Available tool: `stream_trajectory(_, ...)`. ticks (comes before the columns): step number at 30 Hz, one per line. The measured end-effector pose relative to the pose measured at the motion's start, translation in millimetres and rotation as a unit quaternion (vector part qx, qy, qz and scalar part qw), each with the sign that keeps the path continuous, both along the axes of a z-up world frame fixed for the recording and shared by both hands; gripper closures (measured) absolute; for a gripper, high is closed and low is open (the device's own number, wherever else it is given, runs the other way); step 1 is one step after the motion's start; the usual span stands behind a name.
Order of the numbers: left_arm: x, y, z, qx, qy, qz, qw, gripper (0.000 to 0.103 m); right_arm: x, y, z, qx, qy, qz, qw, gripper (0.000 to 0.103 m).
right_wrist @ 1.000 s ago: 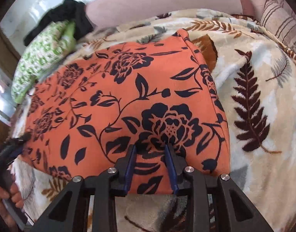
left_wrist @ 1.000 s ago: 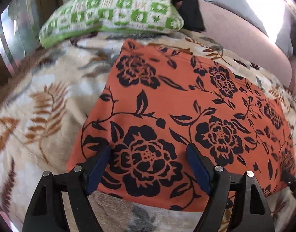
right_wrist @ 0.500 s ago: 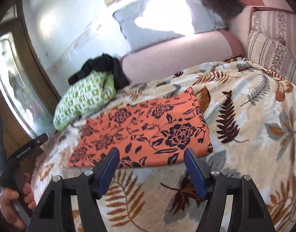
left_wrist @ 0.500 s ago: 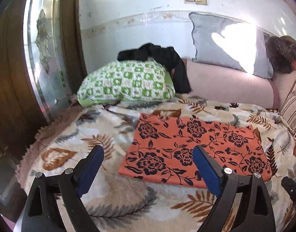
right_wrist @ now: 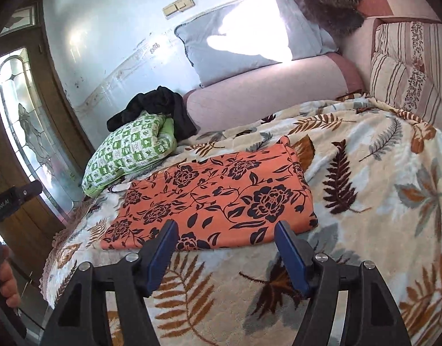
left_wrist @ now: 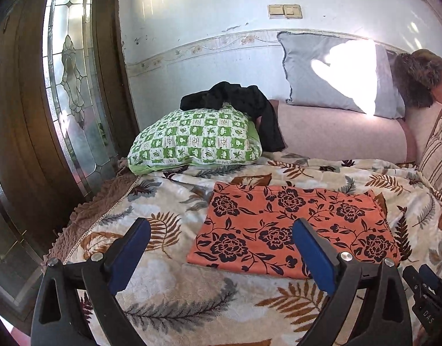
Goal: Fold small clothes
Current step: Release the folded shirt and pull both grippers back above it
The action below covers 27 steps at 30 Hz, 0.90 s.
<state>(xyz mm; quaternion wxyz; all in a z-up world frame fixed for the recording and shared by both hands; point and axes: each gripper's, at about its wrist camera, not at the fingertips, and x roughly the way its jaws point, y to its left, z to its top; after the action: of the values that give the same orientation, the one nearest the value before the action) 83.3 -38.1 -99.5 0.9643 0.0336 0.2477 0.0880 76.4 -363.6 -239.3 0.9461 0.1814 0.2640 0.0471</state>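
An orange cloth with black flowers (left_wrist: 293, 230) lies folded into a flat rectangle on the leaf-patterned blanket (left_wrist: 169, 294). My left gripper (left_wrist: 221, 225) hangs above the blanket in front of the cloth's left near corner; its jaws are opening, with nothing between them. In the right wrist view the same cloth (right_wrist: 215, 201) sits just beyond my right gripper (right_wrist: 226, 227), which is open, empty and clear of the near edge. The other tool (right_wrist: 10, 199) and a person's hand (right_wrist: 7, 282) show at the left border.
A green checked pillow (left_wrist: 195, 138) with a black garment (left_wrist: 244, 101) draped over it lies behind the cloth. A grey pillow (left_wrist: 336, 77) leans on the wall, striped cushions (right_wrist: 408, 72) stand at the right, and a wooden door with leaded glass (left_wrist: 68, 86) borders the bed's left edge.
Both grippers have let go of the orange cloth's near edge, opened, and drawn back and upward. The cloth stays flat on the blanket.
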Motion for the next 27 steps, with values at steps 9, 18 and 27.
stream_trajectory(9, 7, 1, -11, 0.007, 0.012, 0.009, 0.9999, 0.005, 0, 0, 7, -0.025, -0.02, -0.028, 0.999, 0.03)
stream_trajectory(18, 17, 19, -20, 0.0, 0.027, 0.027, 0.9993, 0.005, 17, 7, 2, -0.029, -0.007, -0.024, 0.999, 0.03)
stream_trajectory(27, 14, 40, -21, -0.004, 0.026, 0.056, 0.9981, 0.005, 21, 15, 1, -0.049, -0.012, -0.018, 0.999, 0.03)
